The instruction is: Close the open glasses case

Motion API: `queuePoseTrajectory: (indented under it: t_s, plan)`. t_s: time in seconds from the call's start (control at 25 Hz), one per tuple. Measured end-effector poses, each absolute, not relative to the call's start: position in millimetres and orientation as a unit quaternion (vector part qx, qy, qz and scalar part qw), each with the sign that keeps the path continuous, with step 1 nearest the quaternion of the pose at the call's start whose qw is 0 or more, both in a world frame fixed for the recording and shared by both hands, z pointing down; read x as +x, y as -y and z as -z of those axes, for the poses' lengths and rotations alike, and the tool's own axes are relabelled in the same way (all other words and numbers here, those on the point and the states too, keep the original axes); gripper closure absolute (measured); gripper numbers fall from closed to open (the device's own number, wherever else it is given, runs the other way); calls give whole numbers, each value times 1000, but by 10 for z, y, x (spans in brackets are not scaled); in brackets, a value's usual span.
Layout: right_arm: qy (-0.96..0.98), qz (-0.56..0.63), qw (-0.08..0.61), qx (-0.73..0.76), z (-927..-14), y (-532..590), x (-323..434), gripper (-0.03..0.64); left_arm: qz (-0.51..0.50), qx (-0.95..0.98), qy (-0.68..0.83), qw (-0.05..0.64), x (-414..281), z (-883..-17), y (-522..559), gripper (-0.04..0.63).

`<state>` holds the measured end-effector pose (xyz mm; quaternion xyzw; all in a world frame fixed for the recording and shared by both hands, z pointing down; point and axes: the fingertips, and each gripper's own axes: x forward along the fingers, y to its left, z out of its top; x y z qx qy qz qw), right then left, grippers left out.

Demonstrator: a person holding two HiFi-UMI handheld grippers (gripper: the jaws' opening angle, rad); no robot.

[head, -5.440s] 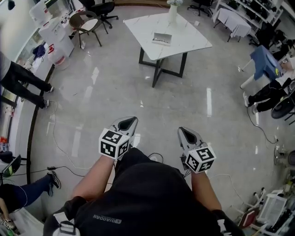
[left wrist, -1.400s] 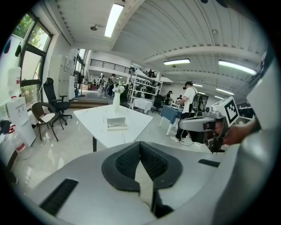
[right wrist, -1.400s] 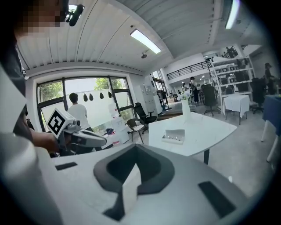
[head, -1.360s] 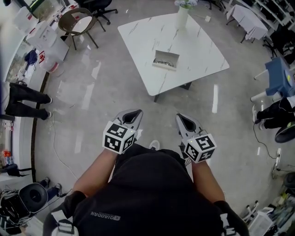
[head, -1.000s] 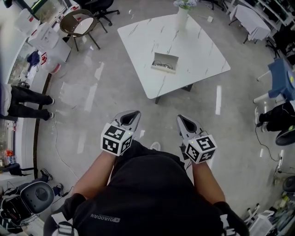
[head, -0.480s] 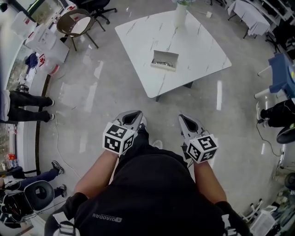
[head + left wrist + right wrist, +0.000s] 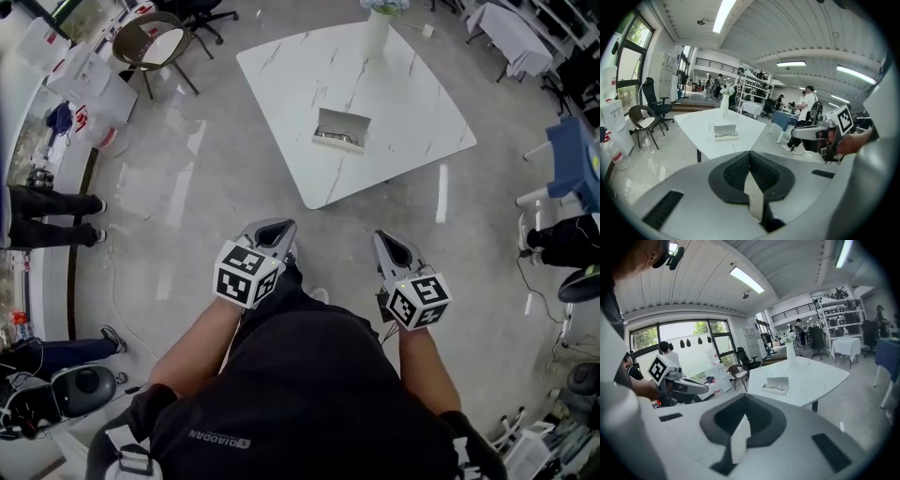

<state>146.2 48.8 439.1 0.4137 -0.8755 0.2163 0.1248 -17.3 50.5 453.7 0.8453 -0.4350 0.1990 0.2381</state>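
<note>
The open pale grey glasses case, with glasses inside, is lying on the white marble desk, well apart from both tools. The left tool and the right tool are each pressed together, holding nothing. I think the person is needing to step close first, then push the raised lid down gently.

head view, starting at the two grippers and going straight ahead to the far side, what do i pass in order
left gripper and right gripper side by side → floor → table near corner → open glasses case → vase
</note>
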Motion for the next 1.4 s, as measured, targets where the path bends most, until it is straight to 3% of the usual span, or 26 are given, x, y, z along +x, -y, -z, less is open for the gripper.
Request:
queuePoseTrajectory:
  t_s: [0.8, 1.4]
  plan:
    - [860, -209, 136, 446, -4254, 825, 999, 615, -198, 871, 403, 199, -554, -4312, 1044, 591]
    - [828, -197, 145, 504, -4239, 1258, 748, 615, -212, 905, 329, 167, -765, -4376, 1561, 592]
